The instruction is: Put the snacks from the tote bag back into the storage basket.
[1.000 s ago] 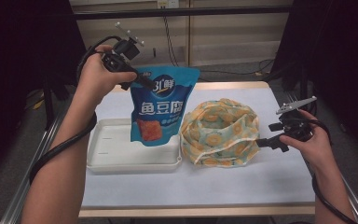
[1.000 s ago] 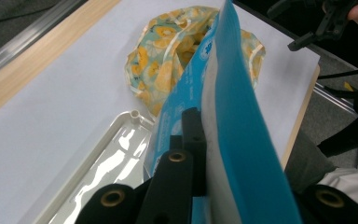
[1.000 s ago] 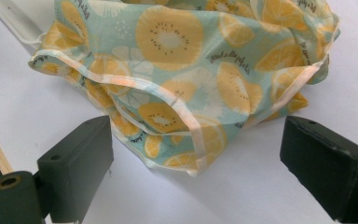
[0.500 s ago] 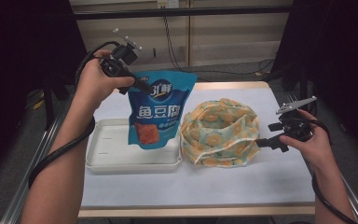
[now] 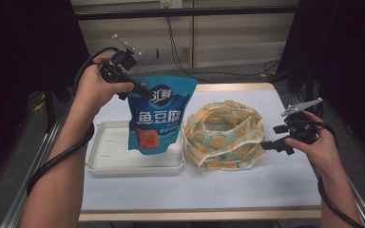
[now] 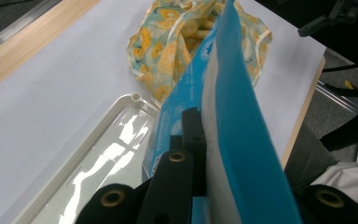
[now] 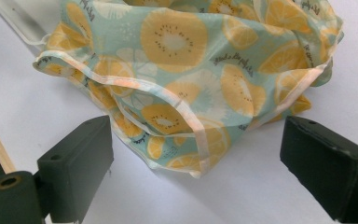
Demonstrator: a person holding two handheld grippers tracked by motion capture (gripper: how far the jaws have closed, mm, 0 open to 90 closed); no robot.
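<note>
- The left gripper (image 5: 135,89), in the upper left of the high view, has its jaws clamped on the top corner of the blue snack pouch (image 5: 159,116); in the left gripper view the pouch (image 6: 223,121) runs edge-on up the middle of the frame, away from the jaws.
- The pouch hangs at centre frame, its lower edge over the right part of the white tray (image 5: 109,156); whether it touches the tray is hard to tell.
- The right gripper (image 5: 270,145), at the right of the frame, holds its jaws wide apart, just beside the rim of the fruit-print fabric bag (image 5: 223,135), gripping nothing.
- Risk: the hold is on one corner only, so the pouch could swing or slip free if moved quickly.
- Risk: the bag's mouth looks slumped, so the pouch might snag on its folds instead of going in.
</note>
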